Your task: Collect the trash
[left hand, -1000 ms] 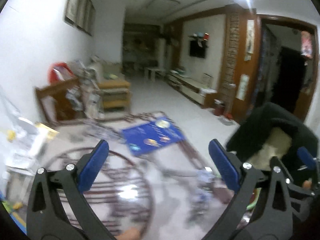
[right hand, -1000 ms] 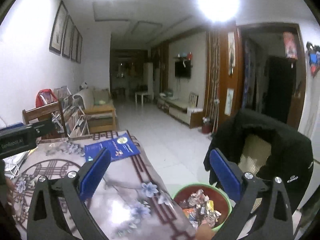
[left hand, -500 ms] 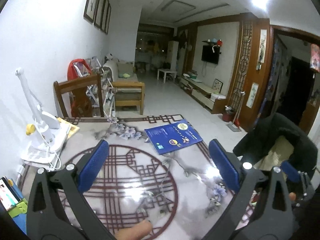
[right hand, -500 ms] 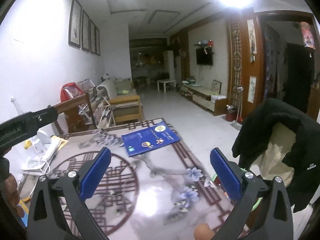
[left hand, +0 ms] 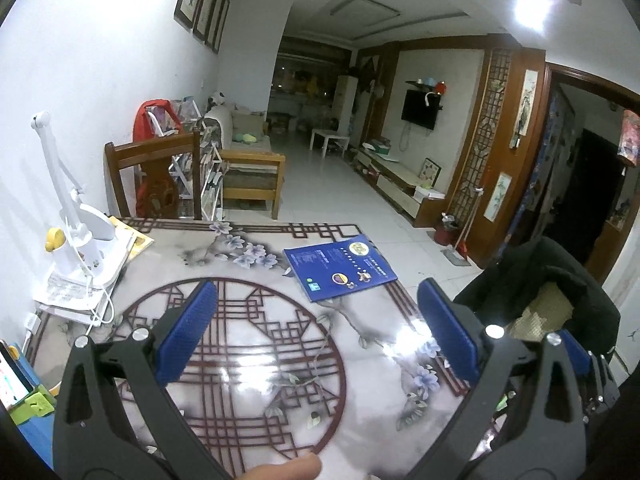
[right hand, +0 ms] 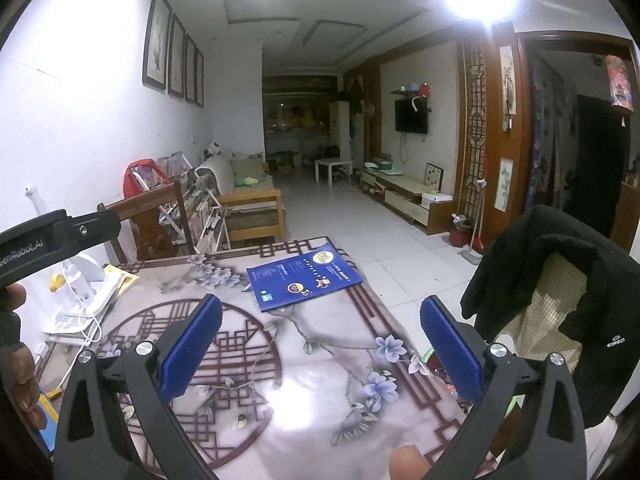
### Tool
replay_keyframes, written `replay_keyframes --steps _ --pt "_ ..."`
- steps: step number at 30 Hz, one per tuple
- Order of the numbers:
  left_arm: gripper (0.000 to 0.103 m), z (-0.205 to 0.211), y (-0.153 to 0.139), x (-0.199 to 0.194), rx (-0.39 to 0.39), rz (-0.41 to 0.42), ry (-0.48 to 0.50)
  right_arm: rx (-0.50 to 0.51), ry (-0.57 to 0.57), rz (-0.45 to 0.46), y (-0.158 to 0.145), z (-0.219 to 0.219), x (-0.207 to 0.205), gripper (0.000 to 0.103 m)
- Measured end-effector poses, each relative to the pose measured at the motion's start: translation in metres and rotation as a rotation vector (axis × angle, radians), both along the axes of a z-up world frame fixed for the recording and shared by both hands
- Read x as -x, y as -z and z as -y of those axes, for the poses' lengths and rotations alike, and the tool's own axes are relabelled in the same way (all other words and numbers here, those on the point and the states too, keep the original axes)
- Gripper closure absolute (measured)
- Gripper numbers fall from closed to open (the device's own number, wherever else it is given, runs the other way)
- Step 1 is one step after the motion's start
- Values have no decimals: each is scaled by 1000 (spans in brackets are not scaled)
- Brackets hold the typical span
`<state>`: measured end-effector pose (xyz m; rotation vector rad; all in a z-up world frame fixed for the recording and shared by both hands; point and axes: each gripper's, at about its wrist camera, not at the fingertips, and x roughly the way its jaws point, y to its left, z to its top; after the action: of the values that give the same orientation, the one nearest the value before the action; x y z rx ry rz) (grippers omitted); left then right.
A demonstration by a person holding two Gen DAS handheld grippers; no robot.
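- Both my claws, left [left hand: 316, 328] and right [right hand: 320, 340], gape wide and empty over the table [left hand: 256, 364].
- I see no trash here; next I scan near the bin [right hand: 430, 354].

White lettering on the left hand-held gripper [right hand: 52, 240], black body, cut by frame edge: reads "enRobot.AI". Black jacket [right hand: 560, 300] on chair: small white logo, "EIRED" or similar, not sure. Blue booklet [right hand: 304, 276] on counter [right hand: 320, 380]: print too small to read.
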<state>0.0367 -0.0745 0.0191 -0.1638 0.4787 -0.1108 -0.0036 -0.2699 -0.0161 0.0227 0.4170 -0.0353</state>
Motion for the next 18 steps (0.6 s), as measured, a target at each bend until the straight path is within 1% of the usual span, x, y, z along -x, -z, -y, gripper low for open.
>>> replay_keyframes --steps 4,18 --pt "5 1 0 1 -12 2 -2 0 -1 -4 -1 1 0 7" --pt "5 4 -2 1 -12 3 4 -4 0 -22 1 14 1 7"
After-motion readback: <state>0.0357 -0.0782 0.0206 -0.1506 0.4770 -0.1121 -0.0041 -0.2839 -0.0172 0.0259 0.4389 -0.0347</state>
